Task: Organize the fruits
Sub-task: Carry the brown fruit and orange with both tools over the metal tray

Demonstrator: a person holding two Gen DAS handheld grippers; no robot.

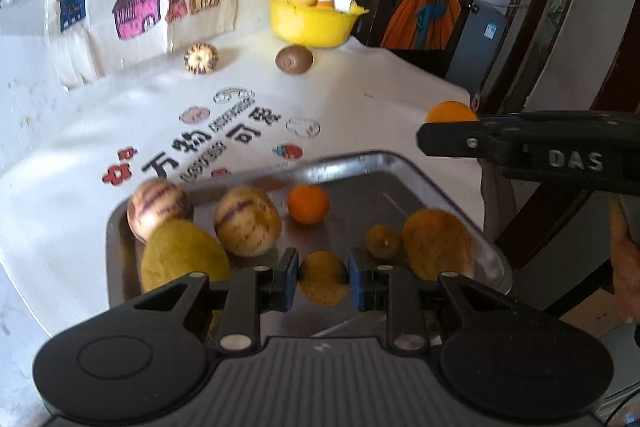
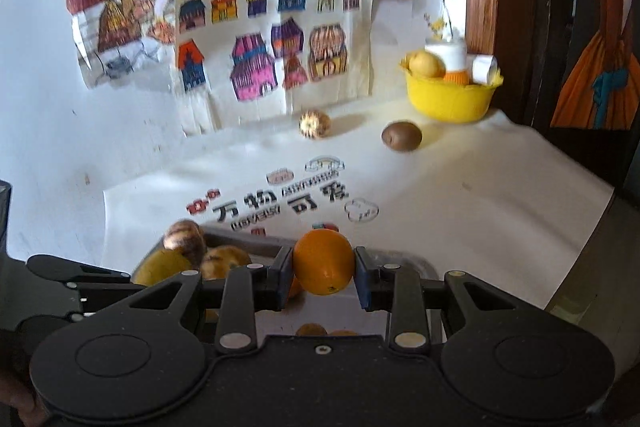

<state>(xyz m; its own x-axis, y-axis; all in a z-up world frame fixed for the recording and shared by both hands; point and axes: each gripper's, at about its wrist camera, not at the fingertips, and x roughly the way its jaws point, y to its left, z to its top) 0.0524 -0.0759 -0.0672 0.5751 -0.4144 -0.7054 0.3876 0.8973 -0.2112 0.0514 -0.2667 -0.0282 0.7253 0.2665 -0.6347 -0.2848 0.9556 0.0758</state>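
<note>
Steel tray (image 1: 404, 167) lies under both my grippers, and that is where the fruit is going. My left gripper (image 1: 323, 277) is clenched on a small brown kiwi (image 1: 323, 279), blue pads pressed on its two sides, above the near middle of the tray. My right gripper (image 2: 323, 262) is clamped on an orange (image 2: 323, 261), above the tray's far edge.

To do this step well, I judge I should lower the kiwi into the bare patch at the tray's six o'clock, between the yellow pear (image 1: 182, 255) at eight o'clock and the brown fruits at four o'clock, and open only once it rests, as round fruit rolls on steel. The orange would sit best beside the small orange (image 1: 308, 203) near the centre, like with like. The two striped melons (image 1: 246, 221) fill the tray's ten o'clock, so I should keep clear of them. Lowering one hand at a time would stop the grippers crowding each other.

Two fruits wait on the white cloth (image 1: 360, 99) at twelve o'clock: a striped one (image 1: 201, 58) and another kiwi (image 1: 294, 59), near the yellow bowl (image 1: 312, 25).

Much is unclear. My own gripper body hides the tray's near edge in both views. I cannot tell how high the kiwi hangs above the steel. The brown fruits at four o'clock are blurred, so I cannot name them surely.
</note>
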